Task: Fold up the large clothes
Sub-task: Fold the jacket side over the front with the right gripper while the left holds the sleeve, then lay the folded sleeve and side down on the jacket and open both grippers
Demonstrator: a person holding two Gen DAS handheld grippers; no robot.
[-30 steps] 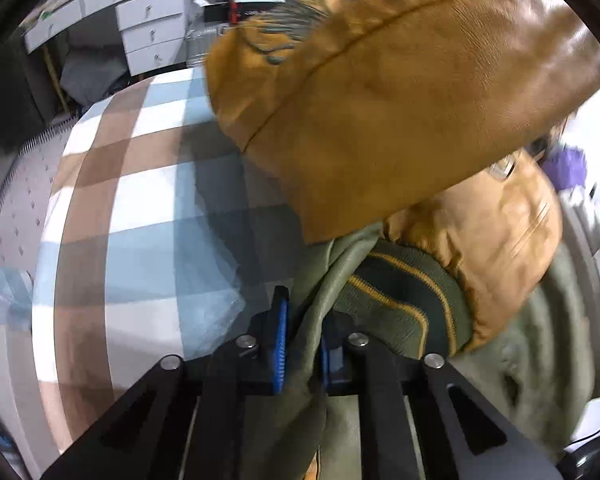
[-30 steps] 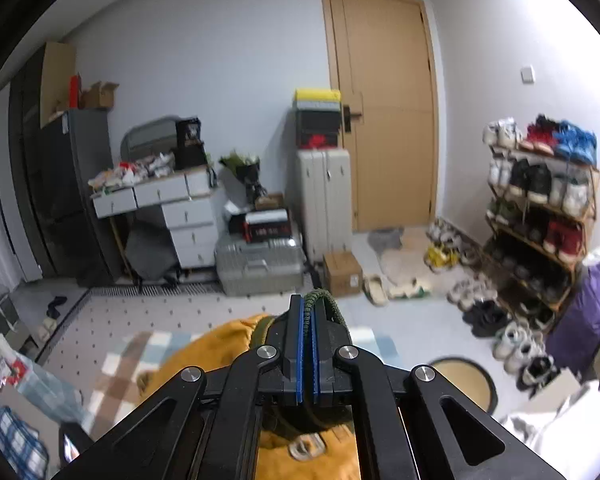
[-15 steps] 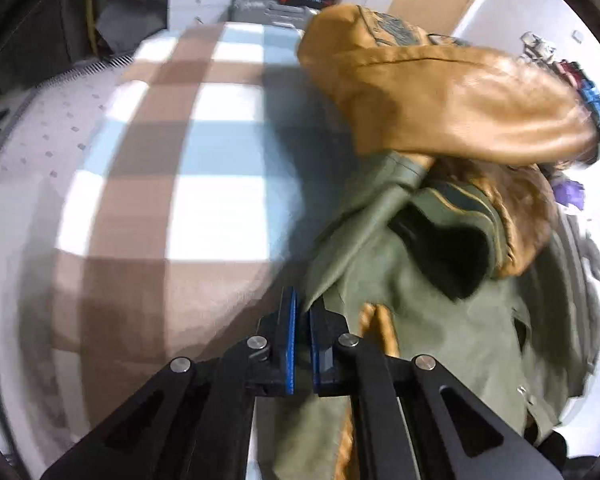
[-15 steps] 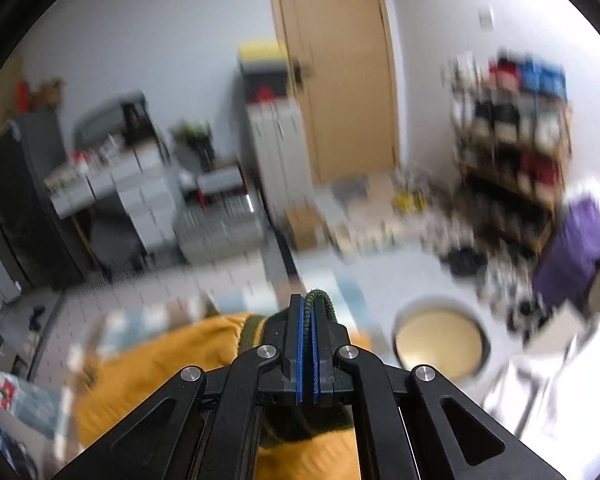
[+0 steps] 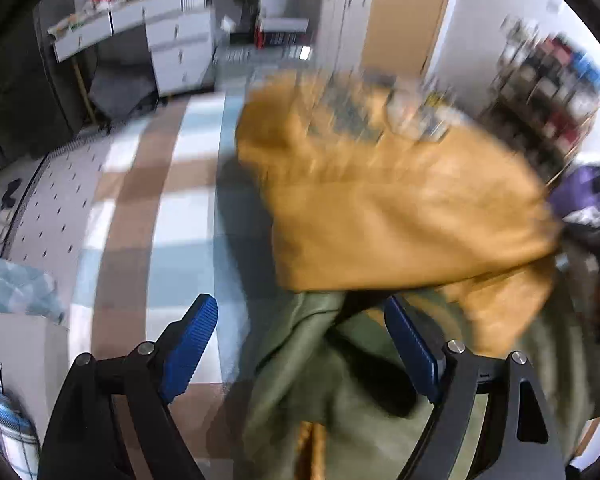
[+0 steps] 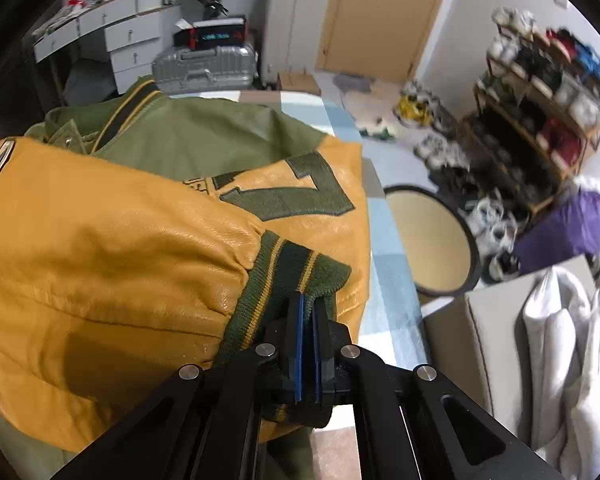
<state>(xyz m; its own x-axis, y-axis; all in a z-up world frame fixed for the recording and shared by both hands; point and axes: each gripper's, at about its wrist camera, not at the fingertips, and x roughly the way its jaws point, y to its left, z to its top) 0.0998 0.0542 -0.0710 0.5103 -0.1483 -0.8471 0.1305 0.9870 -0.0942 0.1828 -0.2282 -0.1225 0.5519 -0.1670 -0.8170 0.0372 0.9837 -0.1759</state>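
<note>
Two tools worked a varsity jacket (image 6: 148, 240) lying on a checked blanket (image 5: 148, 208). Left tool (image 5: 300, 344) had just been opening, its blue pads spread wide with olive lining loose between them. Right tool (image 6: 308, 344) stayed pinched on the striped knit cuff (image 6: 296, 268) of the mustard sleeve.

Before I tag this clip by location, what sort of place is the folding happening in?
Most likely a lived-in home, near the entrance. A shoe rack crowded with shoes stands by a wooden door, a silver suitcase sits on the floor, and the jacket lies on a checked cloth.
</note>
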